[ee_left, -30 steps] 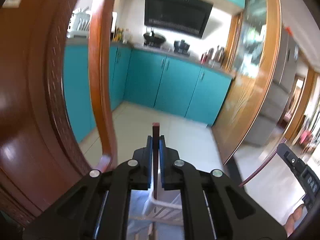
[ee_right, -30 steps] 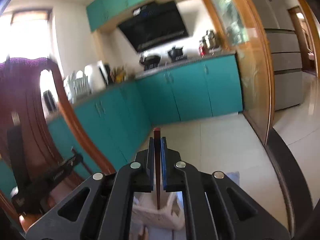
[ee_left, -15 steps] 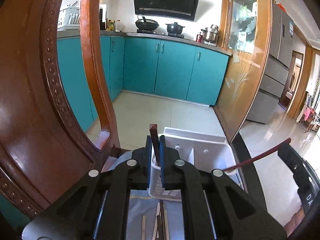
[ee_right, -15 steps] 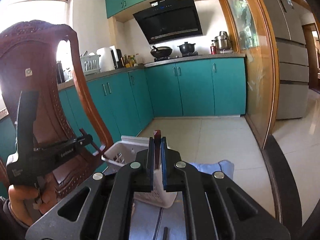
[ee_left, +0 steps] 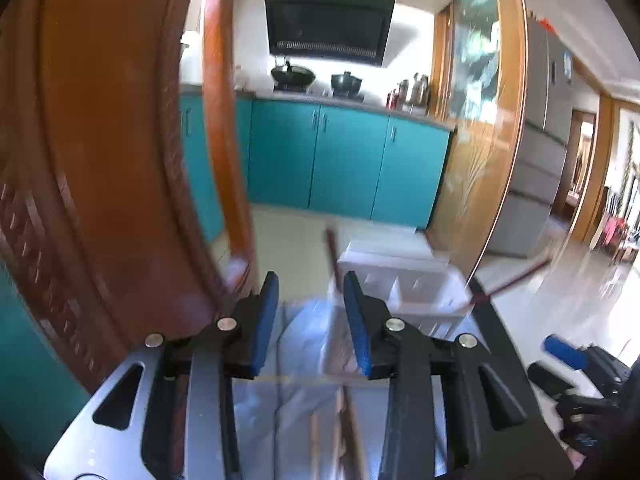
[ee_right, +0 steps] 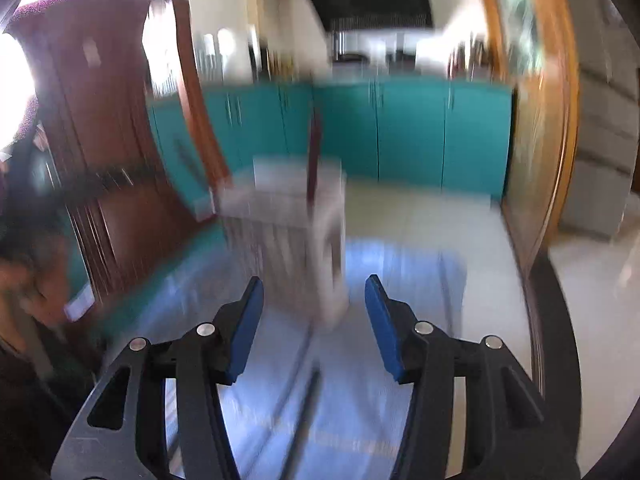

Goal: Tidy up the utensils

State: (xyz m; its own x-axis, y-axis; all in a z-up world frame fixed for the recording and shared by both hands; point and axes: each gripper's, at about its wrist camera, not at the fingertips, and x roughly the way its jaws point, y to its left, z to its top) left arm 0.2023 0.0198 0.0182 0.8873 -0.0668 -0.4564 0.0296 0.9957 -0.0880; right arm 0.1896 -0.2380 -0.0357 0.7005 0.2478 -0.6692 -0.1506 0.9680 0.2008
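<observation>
A white plastic utensil holder [ee_left: 404, 280] stands on a blue cloth [ee_left: 304, 344]; in the right wrist view the holder [ee_right: 288, 216] is blurred. Two dark red chopsticks stand in it, one [ee_left: 331, 254] at its left side, one [ee_left: 516, 278] leaning out to the right; one chopstick [ee_right: 313, 160] shows in the right wrist view. My left gripper [ee_left: 310, 312] is open and empty, just short of the holder. My right gripper [ee_right: 314, 320] is open and empty in front of the holder. Several loose chopsticks [ee_left: 348, 428] lie on the cloth below my left gripper; a dark one [ee_right: 304, 420] lies under my right gripper.
A carved wooden chair back [ee_left: 100, 160] rises close on the left. The table's dark edge [ee_right: 560, 340] curves on the right. Teal kitchen cabinets [ee_left: 344, 160] and a tiled floor lie beyond. The right gripper's body [ee_left: 576, 364] shows at the lower right.
Both grippers have opened and let go of their dark red chopsticks, which now stand in the white holder. Both grippers have pulled back from the holder; the views are motion-blurred.
</observation>
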